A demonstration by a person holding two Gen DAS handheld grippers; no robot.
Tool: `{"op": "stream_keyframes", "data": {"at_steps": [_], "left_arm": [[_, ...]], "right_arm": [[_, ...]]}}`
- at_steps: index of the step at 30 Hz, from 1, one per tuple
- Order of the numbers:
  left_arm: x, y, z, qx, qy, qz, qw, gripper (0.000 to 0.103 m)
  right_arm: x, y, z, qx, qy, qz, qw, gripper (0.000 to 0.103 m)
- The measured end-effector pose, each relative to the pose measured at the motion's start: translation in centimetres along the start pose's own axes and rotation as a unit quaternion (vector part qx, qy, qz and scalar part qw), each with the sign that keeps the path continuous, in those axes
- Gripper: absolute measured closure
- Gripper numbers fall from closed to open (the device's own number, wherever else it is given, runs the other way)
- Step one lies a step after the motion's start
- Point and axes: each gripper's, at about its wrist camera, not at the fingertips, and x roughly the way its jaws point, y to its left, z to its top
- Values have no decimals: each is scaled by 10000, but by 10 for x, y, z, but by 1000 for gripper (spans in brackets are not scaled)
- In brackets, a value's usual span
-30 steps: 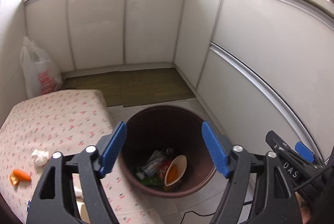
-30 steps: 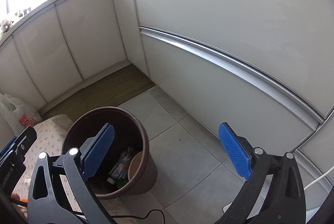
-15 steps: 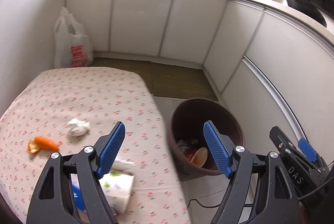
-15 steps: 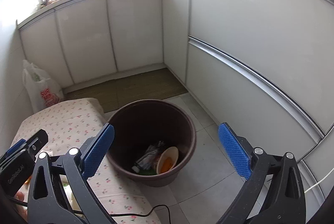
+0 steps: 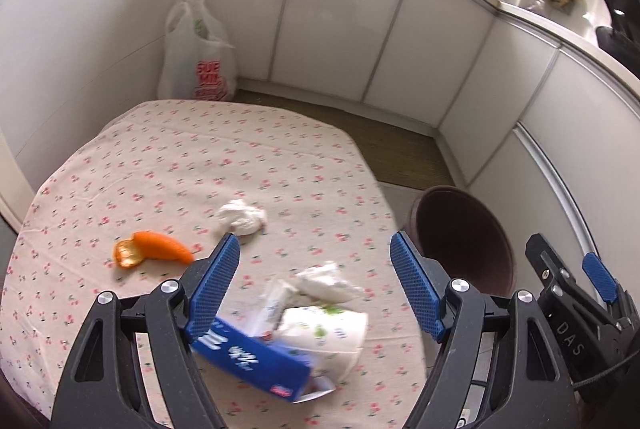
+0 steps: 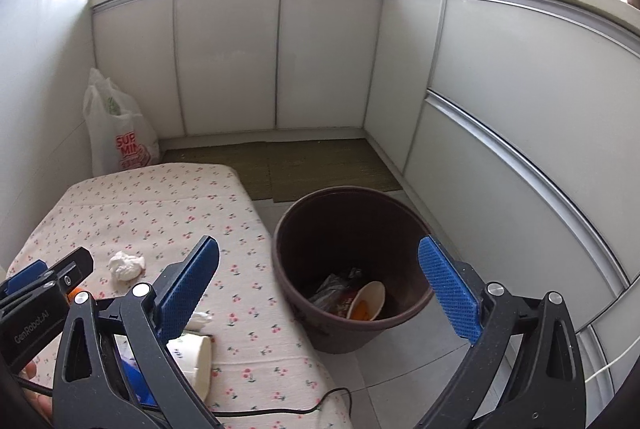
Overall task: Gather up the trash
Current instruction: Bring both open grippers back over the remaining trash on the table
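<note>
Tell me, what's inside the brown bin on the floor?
The brown bin holds a paper cup lying on its side with something orange inside, beside crumpled dark wrappers. Its near wall hides the rest of the bottom, so whatever is lower cannot be seen.

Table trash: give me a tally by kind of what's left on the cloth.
Crumpled tissue wads: 2
Orange peel: 1
Paper cup: 1
Blue carton: 1
Total: 5

My blue-padded black left gripper (image 5: 314,283) hangs over a pink cherry-print tablecloth (image 5: 168,165) bearing an orange peel (image 5: 154,249), white tissue (image 5: 242,217), blue carton (image 5: 256,361), beside a brown bin (image 6: 352,229).
</note>
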Motion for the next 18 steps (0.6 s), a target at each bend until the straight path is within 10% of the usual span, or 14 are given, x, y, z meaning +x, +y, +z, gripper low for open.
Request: {"op": "stream_keyframes", "data": {"at_steps": [18], "left_arm": [[18, 94, 2, -612, 220, 484, 9967, 27]], "right_arm": [[25, 106, -6, -831, 387, 499, 9945, 7]]}}
